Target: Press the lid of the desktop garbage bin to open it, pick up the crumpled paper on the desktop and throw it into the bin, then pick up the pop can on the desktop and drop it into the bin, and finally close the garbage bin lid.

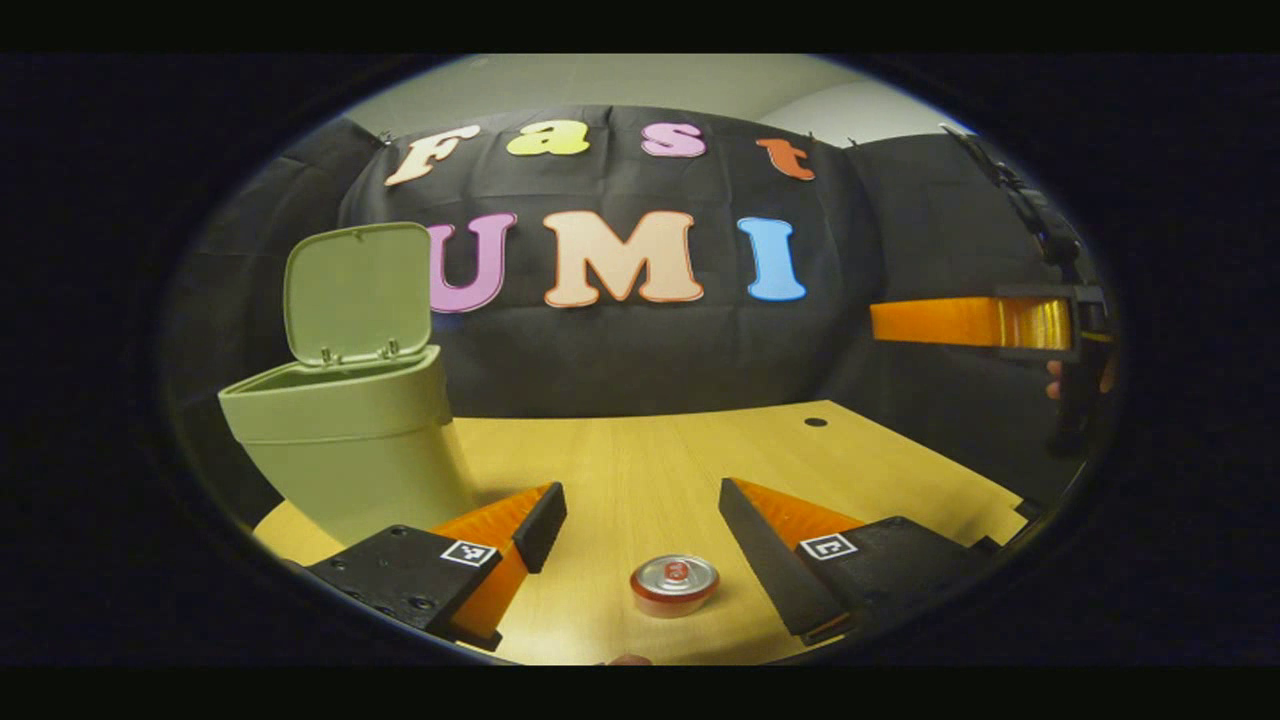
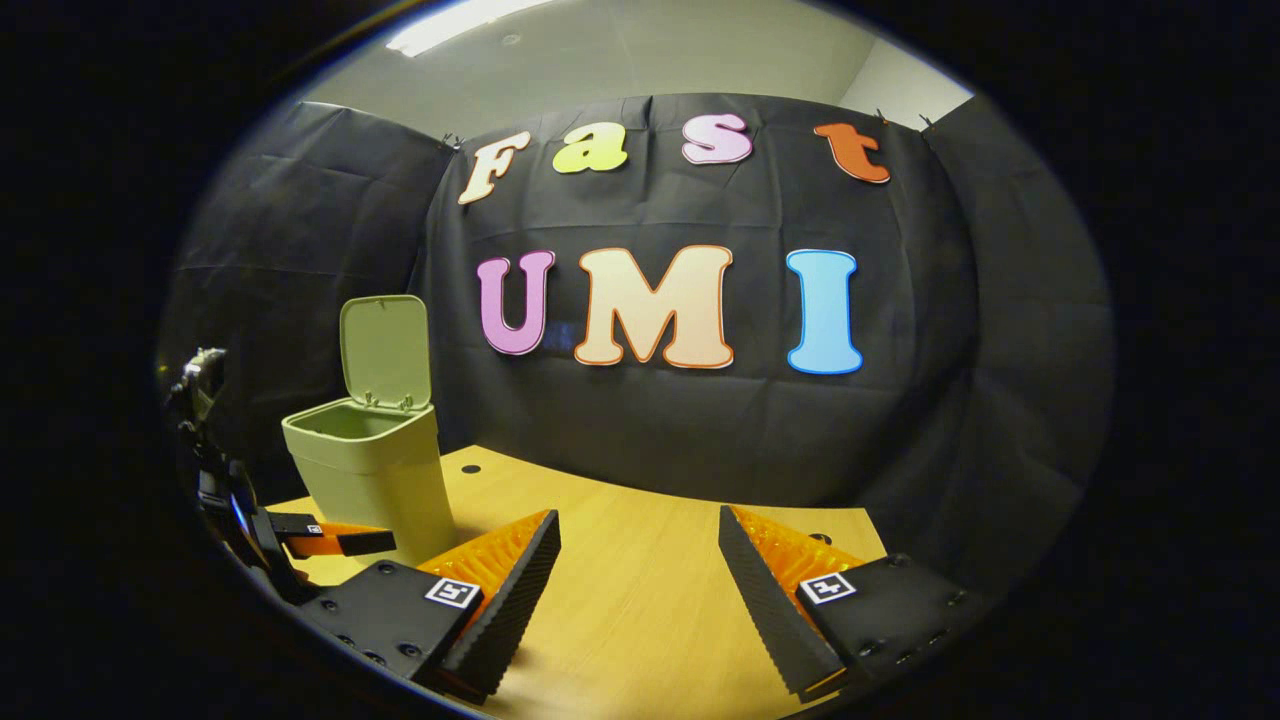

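The green desktop bin [image 1: 350, 440] stands at the left of the wooden desk [image 1: 650, 460] with its lid [image 1: 358, 293] flipped up. A pop can [image 1: 674, 583] stands upright on the desk, seen from above, between and just below the fingers of my left gripper [image 1: 640, 515], which is open above it. In the right gripper view the bin [image 2: 375, 470] sits at the left with its lid [image 2: 385, 350] raised, and my right gripper [image 2: 638, 560] is open over bare desk. The left gripper [image 2: 330, 540] shows low beside the bin there.
The right gripper [image 1: 975, 322] and the hand holding it hang at the right edge of the left gripper view, above the desk. A small round hole [image 1: 815, 422] marks the desk's far right. Black cloth walls close off the back and sides.
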Tool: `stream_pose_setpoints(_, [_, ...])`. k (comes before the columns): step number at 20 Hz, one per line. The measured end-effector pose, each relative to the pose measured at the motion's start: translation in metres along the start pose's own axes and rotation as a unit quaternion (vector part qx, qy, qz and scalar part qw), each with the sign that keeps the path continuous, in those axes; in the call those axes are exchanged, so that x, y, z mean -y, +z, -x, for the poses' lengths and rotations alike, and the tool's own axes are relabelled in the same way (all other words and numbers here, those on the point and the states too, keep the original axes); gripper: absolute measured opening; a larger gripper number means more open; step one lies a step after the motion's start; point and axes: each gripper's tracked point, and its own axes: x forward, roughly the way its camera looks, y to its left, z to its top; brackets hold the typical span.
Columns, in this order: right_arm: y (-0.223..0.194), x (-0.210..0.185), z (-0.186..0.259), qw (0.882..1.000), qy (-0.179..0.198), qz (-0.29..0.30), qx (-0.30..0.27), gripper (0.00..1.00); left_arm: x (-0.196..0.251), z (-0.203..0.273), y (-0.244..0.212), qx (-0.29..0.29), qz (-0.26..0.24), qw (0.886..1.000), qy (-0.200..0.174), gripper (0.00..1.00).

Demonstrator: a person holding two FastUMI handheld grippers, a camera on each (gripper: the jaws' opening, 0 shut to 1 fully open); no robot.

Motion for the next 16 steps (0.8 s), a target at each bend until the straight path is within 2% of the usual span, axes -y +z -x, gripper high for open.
stream_pose_setpoints(2, [-0.007, 0.008, 0.008, 1.000, -0.004, 0.003, -0.009, 1.00, 0.006, -0.002, -0.018, -0.014, 0.003, 1.000, 0.001, 0.94])
stream_pose_setpoints(3, [-0.010, 0.012, 0.012, 1.000, -0.006, 0.006, -0.014, 1.00, 0.008, -0.003, -0.026, -0.019, 0.003, 1.000, 0.002, 0.99])
stream_pose_setpoints(4, [-0.014, 0.015, 0.015, 1.000, -0.009, 0.010, -0.018, 1.00, 0.010, -0.005, -0.033, -0.026, 0.003, 1.000, 0.004, 0.94])
stream_pose_setpoints(12, [-0.031, 0.040, 0.046, 0.999, -0.032, 0.016, -0.036, 0.98, 0.020, -0.016, -0.080, -0.060, -0.009, 0.998, 0.017, 0.95])
stream_pose_setpoints(13, [-0.032, 0.042, 0.048, 0.999, -0.036, 0.017, -0.037, 0.98, 0.020, -0.018, -0.085, -0.065, -0.012, 0.998, 0.017, 0.99])
stream_pose_setpoints(15, [-0.036, 0.045, 0.053, 0.998, -0.040, 0.020, -0.041, 1.00, 0.020, -0.022, -0.094, -0.074, -0.018, 0.997, 0.020, 0.95])
stream_pose_setpoints(16, [-0.036, 0.046, 0.054, 0.998, -0.041, 0.021, -0.042, 1.00, 0.019, -0.023, -0.098, -0.076, -0.022, 0.997, 0.025, 1.00])
